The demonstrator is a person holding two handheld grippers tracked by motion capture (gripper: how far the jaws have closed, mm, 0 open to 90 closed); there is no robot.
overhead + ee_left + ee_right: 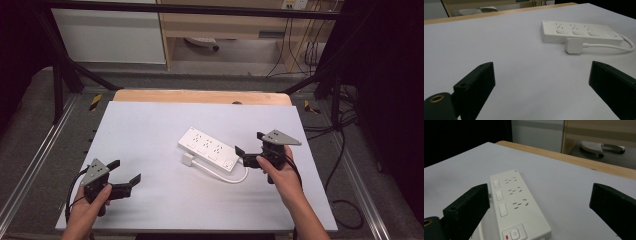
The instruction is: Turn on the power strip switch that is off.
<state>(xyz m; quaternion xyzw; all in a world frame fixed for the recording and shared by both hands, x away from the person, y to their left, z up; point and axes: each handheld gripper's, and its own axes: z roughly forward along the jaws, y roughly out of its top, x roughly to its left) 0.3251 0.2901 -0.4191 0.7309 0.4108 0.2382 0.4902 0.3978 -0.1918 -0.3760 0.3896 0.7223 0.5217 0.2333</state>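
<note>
A white plastic three-socket power strip (209,148) lies mid-worktop on the pale grey worktop (150,135), its white plug (187,159) just beside its near edge. The right tool (248,146), jaws spread, hovers at the strip's right end; the left tool (125,171), jaws spread, sits near-left, well apart.

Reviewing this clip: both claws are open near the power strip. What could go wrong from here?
The right claw is open at the power strip's switch end, where the cord loops out; closing there might catch the cord or press the switch. The loose plug beside the strip may drag if the strip is lifted.
</note>
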